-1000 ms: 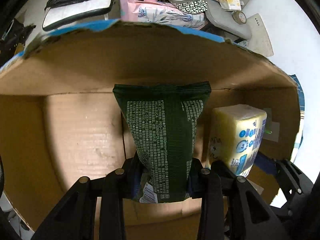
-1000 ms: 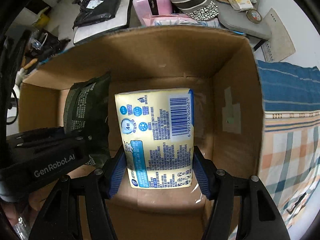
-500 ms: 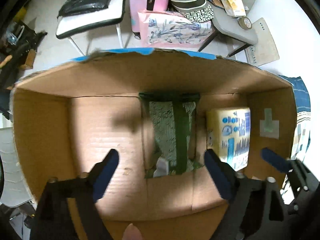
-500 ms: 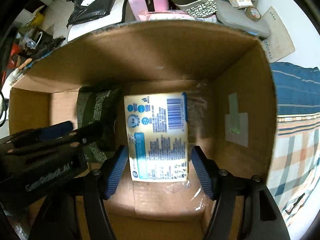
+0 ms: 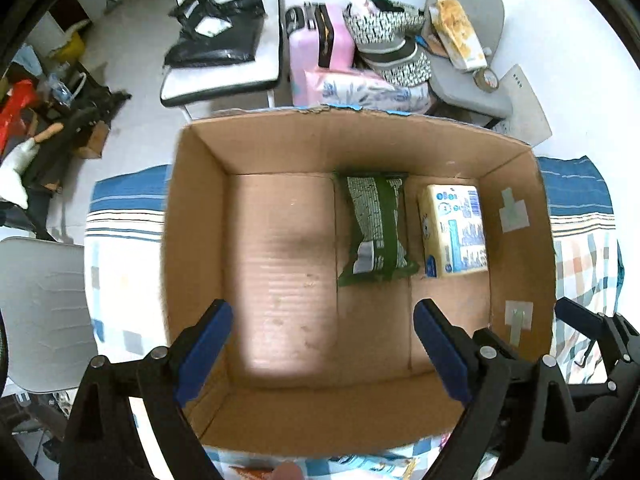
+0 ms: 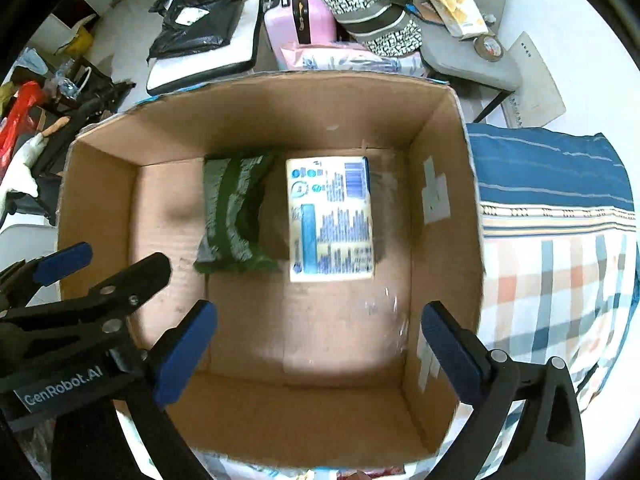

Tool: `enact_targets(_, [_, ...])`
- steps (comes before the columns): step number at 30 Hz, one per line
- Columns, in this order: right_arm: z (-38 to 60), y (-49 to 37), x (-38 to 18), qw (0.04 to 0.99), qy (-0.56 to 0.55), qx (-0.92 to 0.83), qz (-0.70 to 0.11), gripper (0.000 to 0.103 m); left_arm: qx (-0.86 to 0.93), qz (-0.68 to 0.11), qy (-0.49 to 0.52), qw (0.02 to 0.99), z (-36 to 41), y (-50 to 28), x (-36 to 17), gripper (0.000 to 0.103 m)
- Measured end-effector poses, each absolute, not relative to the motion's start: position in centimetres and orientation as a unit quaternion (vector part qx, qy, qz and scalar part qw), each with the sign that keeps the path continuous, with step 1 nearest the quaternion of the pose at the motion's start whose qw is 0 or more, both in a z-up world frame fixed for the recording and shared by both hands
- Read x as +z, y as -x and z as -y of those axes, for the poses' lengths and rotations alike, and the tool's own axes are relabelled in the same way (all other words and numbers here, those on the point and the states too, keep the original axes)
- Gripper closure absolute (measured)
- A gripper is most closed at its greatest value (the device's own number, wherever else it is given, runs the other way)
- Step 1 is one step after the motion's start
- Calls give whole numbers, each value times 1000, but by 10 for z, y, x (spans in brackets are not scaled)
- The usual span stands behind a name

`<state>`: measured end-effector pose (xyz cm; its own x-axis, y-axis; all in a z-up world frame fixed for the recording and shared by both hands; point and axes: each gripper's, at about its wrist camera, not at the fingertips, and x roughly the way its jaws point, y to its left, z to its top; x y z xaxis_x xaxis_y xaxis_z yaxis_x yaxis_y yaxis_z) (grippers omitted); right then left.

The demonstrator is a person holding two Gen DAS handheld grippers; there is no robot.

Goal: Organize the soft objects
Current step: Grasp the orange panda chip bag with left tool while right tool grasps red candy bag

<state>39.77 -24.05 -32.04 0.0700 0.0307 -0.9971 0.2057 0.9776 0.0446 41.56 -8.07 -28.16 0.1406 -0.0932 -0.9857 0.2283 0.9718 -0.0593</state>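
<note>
A dark green soft pack (image 5: pixel 376 228) and a yellow tissue pack (image 5: pixel 454 230) lie side by side on the floor of an open cardboard box (image 5: pixel 200 216). Both show in the right wrist view too, the green pack (image 6: pixel 236 216) left of the yellow pack (image 6: pixel 330 220). My left gripper (image 5: pixel 322 354) is open and empty, held above the box's near side. My right gripper (image 6: pixel 318 350) is open and empty above the box (image 6: pixel 440 184). The left gripper also shows in the right wrist view (image 6: pixel 100 280) at the lower left.
The box sits on a striped and checked cloth (image 6: pixel 560 240). Behind it are a pink suitcase (image 5: pixel 320 48), a floral pink pack (image 5: pixel 360 88), patterned bags (image 5: pixel 392 44), a grey chair with a snack bag (image 5: pixel 456 32), and a white chair with a black bag (image 5: pixel 216 36).
Both grippers opened, let go of the green pack and the yellow pack, and pulled up and back out of the box. The packs now lie on the box floor.
</note>
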Motion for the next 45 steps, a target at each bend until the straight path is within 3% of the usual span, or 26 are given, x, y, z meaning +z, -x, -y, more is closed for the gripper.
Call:
enact_targets(14, [216, -321, -246, 774, -61, -72, -627, 0, -68, -565, -51, 820, 54, -334, -197, 10])
enact_targets(21, [211, -281, -216, 786, -79, -42, -612, 0, -36, -581, 8, 813, 17, -294, -190, 10])
enact_targets(26, [228, -240, -231, 771, -84, -40, -630, 0, 16, -623, 48, 780, -21, -256, -236, 10])
enact_targets(34, [266, -203, -336, 698, -112, -59, -705, 0, 52, -720, 91, 686, -49, -209, -359, 10])
enact_targets(39, [267, -203, -384, 672, -124, -49, -728, 0, 40, -735, 133, 663, -59, -196, -392, 11])
enact_targets(45, [267, -205, -423, 651, -141, -36, -745, 2, 21, -745, 165, 646, -57, -193, -418, 41])
